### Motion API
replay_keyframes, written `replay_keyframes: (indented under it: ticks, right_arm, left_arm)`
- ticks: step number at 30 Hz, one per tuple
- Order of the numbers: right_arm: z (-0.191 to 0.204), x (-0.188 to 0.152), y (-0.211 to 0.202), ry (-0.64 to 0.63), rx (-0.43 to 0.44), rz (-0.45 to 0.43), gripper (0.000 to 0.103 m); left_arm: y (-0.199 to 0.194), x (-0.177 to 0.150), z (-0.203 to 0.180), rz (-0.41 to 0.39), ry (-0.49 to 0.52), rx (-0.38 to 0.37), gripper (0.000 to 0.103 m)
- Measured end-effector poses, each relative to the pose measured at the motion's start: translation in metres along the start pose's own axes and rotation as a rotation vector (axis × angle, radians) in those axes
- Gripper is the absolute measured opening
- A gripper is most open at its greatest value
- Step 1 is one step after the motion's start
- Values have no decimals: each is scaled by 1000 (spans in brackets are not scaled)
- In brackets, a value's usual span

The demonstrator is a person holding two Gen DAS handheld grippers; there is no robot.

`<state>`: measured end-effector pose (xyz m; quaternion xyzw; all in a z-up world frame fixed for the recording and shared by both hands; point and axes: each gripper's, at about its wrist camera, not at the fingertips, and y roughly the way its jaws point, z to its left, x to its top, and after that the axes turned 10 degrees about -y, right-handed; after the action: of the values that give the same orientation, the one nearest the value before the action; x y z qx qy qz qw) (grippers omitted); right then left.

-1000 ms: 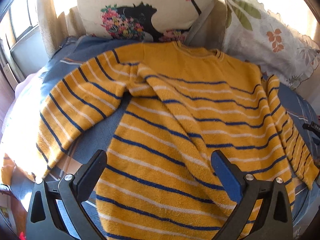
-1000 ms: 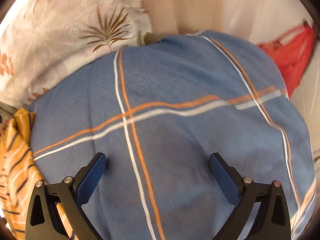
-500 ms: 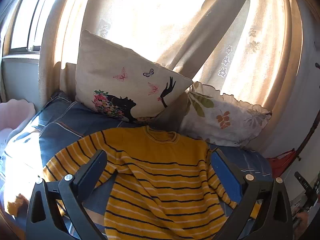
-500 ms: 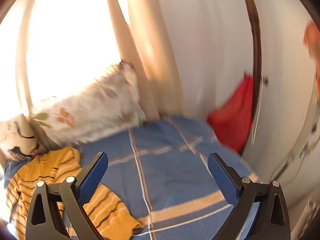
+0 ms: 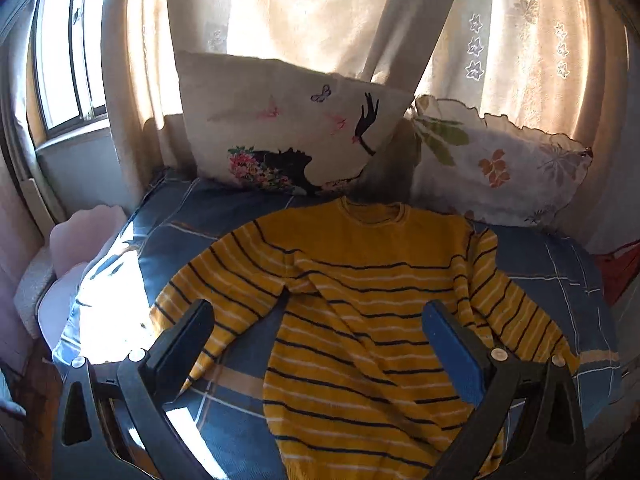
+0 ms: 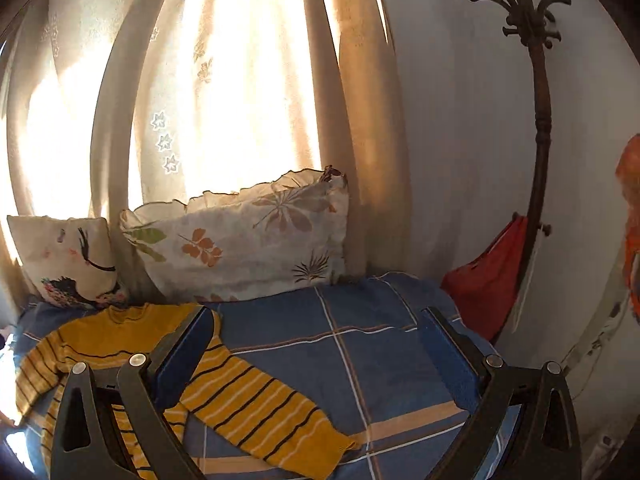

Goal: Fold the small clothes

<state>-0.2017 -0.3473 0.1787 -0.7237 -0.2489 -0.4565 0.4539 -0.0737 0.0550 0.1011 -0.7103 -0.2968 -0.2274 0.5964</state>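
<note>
both pairs of fingers stand spread wide with nothing between them. left gripper [image 5: 318, 330] hangs above the yellow striped sweater [image 5: 360, 312], which lies flat on the blue plaid bedcover [image 5: 560, 280], neck toward 12 o'clock, sleeves spread toward 8 and 4 o'clock. right gripper [image 6: 316, 340] hangs over bare bedcover, with one sweater sleeve at 7 o'clock. two pillows [image 5: 288, 132] lean on the curtain [image 5: 320, 12] at 12 o'clock. a coat stand [image 6: 538, 120] rises at 2 o'clock.

Black fingers [image 5: 184, 336], blue pads [image 5: 448, 344], seemingly silver screws.
</note>
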Motion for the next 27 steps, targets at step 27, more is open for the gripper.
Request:
replay_keyframes:
  ticks: [27]
  right_arm:
    - [124,-52,81,-22,270,403,102]
  left_arm:
    - [61,-25,20,114,74,33,103]
